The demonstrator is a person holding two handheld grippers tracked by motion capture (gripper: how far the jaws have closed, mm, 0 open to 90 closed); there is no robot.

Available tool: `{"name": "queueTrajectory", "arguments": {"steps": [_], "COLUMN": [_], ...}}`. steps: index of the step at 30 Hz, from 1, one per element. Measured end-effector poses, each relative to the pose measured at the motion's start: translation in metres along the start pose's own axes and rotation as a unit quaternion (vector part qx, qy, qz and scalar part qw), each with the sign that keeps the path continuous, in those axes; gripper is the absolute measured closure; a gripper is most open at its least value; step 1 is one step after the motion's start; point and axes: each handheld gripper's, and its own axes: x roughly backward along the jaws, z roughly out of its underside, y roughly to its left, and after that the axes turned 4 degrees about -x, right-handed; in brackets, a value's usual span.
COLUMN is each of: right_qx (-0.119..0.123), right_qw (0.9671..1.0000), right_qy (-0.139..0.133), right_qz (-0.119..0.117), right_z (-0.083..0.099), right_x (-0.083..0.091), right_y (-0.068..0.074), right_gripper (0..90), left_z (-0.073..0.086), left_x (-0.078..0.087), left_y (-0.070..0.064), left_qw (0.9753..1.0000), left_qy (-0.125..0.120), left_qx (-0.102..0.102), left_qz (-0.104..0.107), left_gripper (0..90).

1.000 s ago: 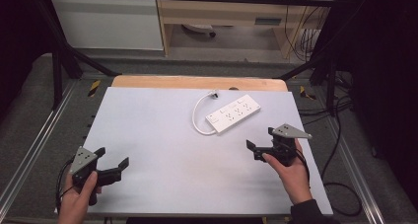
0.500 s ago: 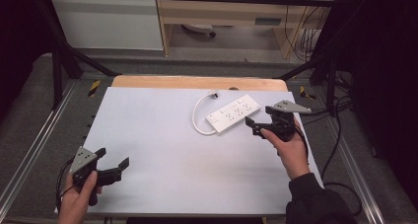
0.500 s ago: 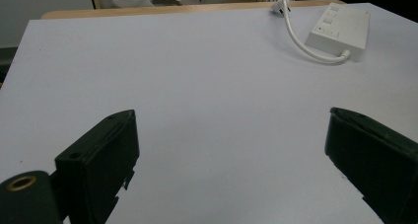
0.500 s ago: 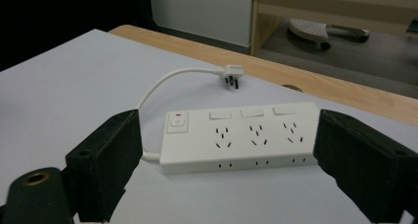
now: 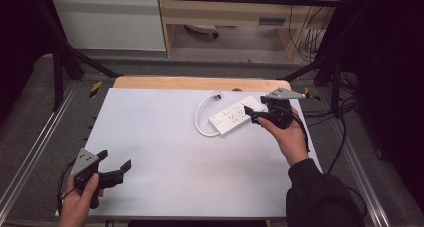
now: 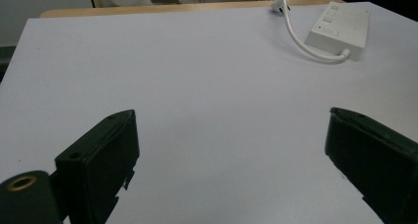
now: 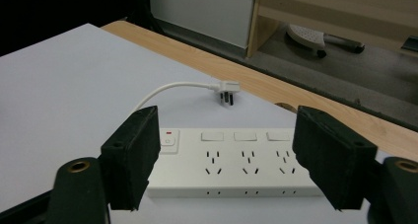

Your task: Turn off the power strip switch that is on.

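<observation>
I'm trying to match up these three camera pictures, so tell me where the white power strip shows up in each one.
High view: the power strip lies right of centre on the white table, beside the right gripper.
Left gripper view: power strip at the top right, far off.
Right gripper view: power strip in the lower centre, between the open jaws.
Shared landmark: its curved white cord.

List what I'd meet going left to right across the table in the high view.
left gripper, jaws open, at the near left → bare white table top → curved white cord → white power strip → right gripper, jaws open at the strip's right end.
</observation>
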Motion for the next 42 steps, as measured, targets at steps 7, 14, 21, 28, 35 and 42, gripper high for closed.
{"name": "queueTrajectory", "arguments": {"steps": [7, 14, 21, 28, 35, 42], "right_qx": [-0.002, -0.004, 0.001, -0.012, -0.023, -0.035], "right_qw": [0.9997, 0.9994, 0.9989, 0.9988, 0.9989, 0.9986], "right_qy": [-0.007, -0.019, -0.031, -0.030, -0.018, -0.015], "right_qz": [0.023, 0.028, 0.036, 0.037, 0.037, 0.036], "right_z": [-0.003, -0.002, -0.001, 0.000, 0.004, 0.004], "right_x": [-0.005, -0.011, -0.022, -0.039, -0.061, -0.077], "right_y": [-0.007, -0.014, -0.017, -0.030, -0.038, -0.043], "right_gripper": [44.6, 64.7, 74.0, 83.4, 90.0, 90.0], "left_z": [0.000, -0.001, -0.001, -0.001, -0.001, -0.001], "left_x": [0.000, 0.002, 0.002, 0.001, 0.001, 0.001], "left_y": [0.000, 0.000, 0.000, 0.000, 0.000, 0.000], "left_qw": [1.0000, 1.0000, 1.0000, 1.0000, 1.0000, 1.0000], "left_qy": [0.000, -0.009, -0.007, -0.005, -0.006, -0.004], "left_qx": [-0.003, -0.001, -0.001, 0.002, 0.000, -0.002], "left_qz": [-0.001, -0.002, -0.003, -0.003, -0.002, 0.001], "left_gripper": [6.4, 6.3, 6.5, 6.4, 6.4, 6.4]}}
